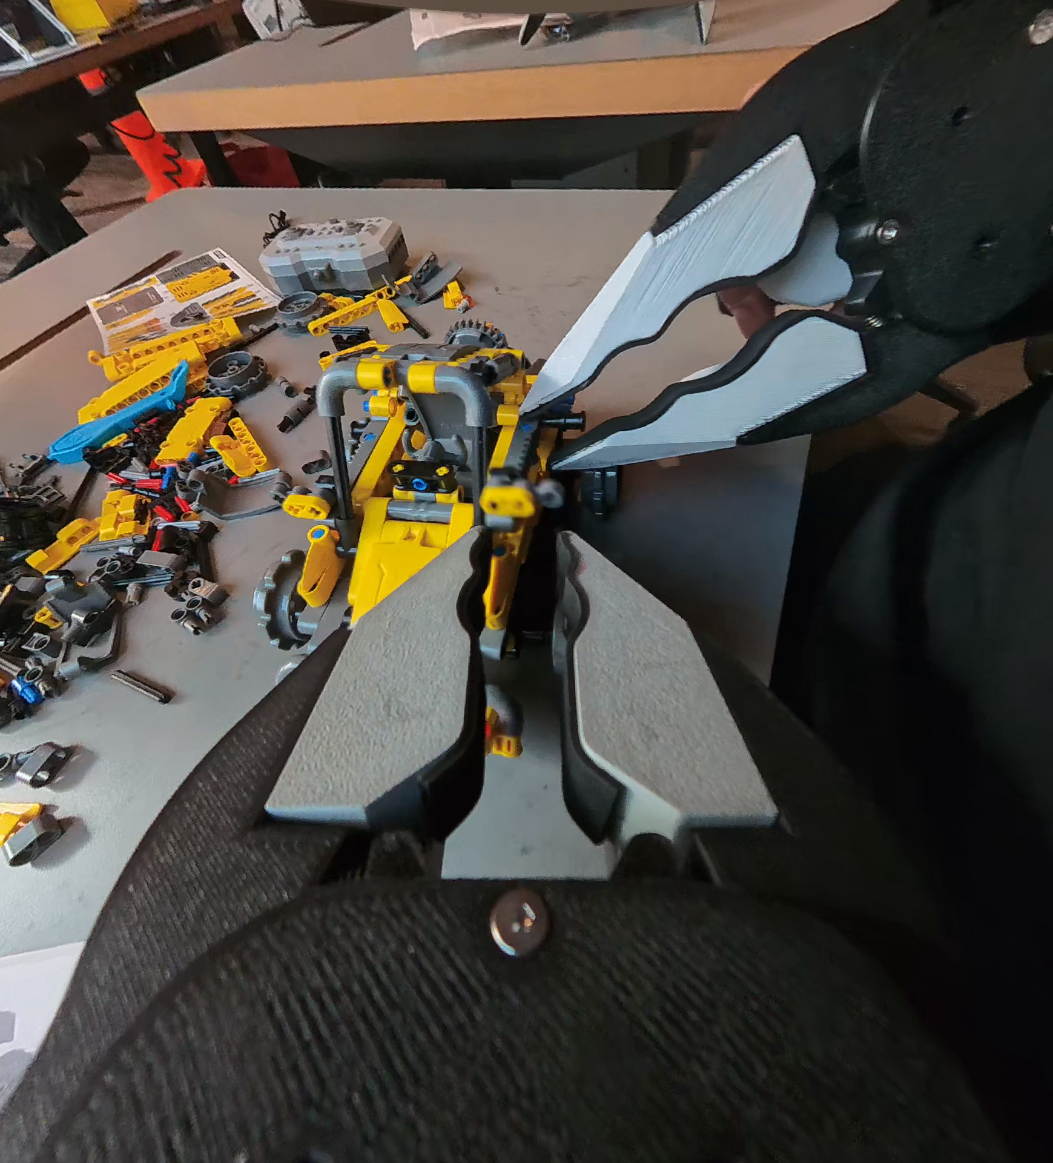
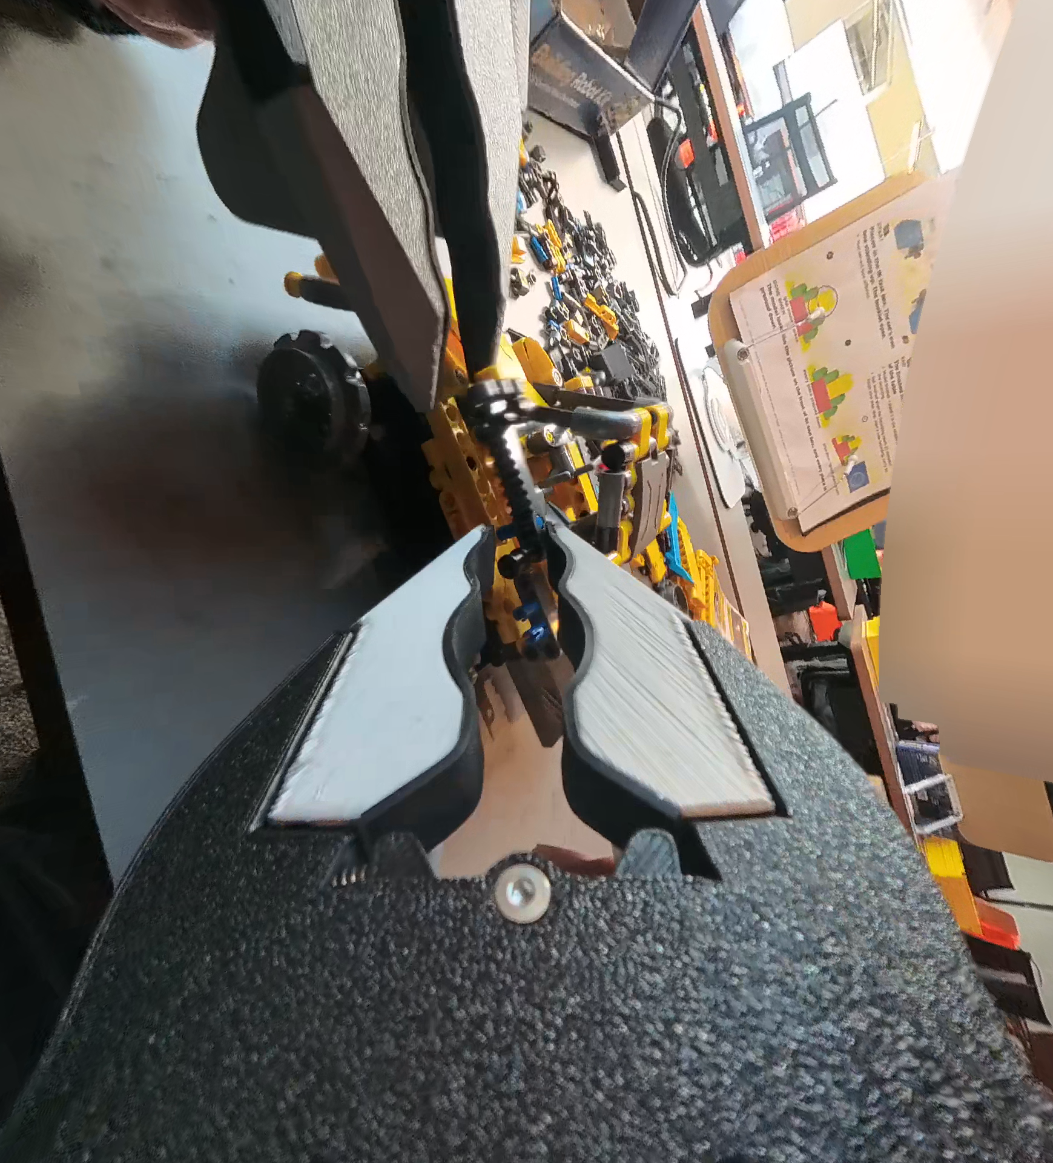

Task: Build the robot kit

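We've got a half-built yellow and grey brick vehicle (image 1: 423,497) standing on the grey table (image 1: 668,541), close to its near edge, its long axis running away from the left gripper (image 1: 520,541). That gripper comes in from the near end: its grey fingers (image 1: 404,667) straddle a yellow beam (image 1: 501,579) on the model's side, a gap showing beside the far finger, so we can't tell whether they pinch it. The right gripper (image 1: 536,437) arrives from the right, across that axis, white fingers (image 1: 687,277) partly parted around a black toothed strip (image 2: 514,478) and its blue pins (image 2: 533,620). Contact there isn't clear to us either. Both claws are right at the model. Out to the left we see loose parts (image 1: 133,478), a blue tool (image 1: 115,418), a grey block (image 1: 332,252) and a printed leaflet (image 1: 177,296).
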